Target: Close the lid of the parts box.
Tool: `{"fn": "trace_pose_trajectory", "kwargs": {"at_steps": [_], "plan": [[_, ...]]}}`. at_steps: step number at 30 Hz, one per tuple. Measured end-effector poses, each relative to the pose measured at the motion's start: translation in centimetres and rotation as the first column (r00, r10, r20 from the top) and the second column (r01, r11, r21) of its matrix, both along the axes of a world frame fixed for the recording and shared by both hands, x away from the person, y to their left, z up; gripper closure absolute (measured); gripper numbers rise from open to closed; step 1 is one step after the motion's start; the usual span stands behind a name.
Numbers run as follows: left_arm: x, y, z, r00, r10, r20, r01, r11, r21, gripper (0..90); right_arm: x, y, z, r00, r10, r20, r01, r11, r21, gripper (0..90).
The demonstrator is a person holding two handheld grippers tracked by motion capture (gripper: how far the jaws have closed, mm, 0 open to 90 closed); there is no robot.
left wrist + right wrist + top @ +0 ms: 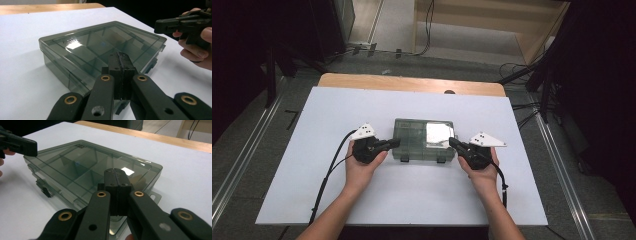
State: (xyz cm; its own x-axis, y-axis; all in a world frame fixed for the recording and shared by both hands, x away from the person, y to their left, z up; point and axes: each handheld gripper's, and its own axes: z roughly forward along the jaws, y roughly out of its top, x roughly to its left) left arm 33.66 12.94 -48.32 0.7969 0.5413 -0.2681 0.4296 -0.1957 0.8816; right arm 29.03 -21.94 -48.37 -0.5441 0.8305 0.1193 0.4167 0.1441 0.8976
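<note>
**A:** Looking down from above, a smoky, see-through compartment box (424,140) lies flat in the middle of the white desk (362,107), lid down, with the two clasps (441,160) on the edge facing the person.

**B:** And a hand on each side of it. The left gripper (393,143) comes in at the box's left end, the right gripper (453,143) at its right end, both pointing inward toward the box.

**A:** How are the fingers on the left?

**B:** From the left gripper view, the left gripper (121,58) has its fingers (115,72) pressed flat together, nothing between them. They sit right at the near end of the box (82,50), but I cannot tell whether the tips touch it.

**A:** Same story on the other side. In the right gripper view the right gripper (115,173) is fully closed on itself, fingers (123,192) face to face, empty, poised over the corner of the box (82,162).

**B:** You can see the dividers through the lid there, several compartments, and a bright patch of glare (436,133) on the lid toward the right end.

**A:** Each camera catches the opposite gripper too, out beyond the far end of the box, closed as well.

**B:** A strip of bare wooden tabletop (412,82) shows beyond the white surface.
</note>
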Motion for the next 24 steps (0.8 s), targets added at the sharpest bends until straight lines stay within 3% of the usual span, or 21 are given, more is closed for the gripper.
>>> {"fn": "trace_pose_trajectory", "kwargs": {"at_steps": [24], "plan": [[-0.7,0.6,-1.2,0.9998,0.014,-0.013,-0.014,0.9999,0.005,90.0,-1.1,0.4,-1.5,0.9996,0.004,-0.027,-0.004,1.0,-0.003,87.9]]}}
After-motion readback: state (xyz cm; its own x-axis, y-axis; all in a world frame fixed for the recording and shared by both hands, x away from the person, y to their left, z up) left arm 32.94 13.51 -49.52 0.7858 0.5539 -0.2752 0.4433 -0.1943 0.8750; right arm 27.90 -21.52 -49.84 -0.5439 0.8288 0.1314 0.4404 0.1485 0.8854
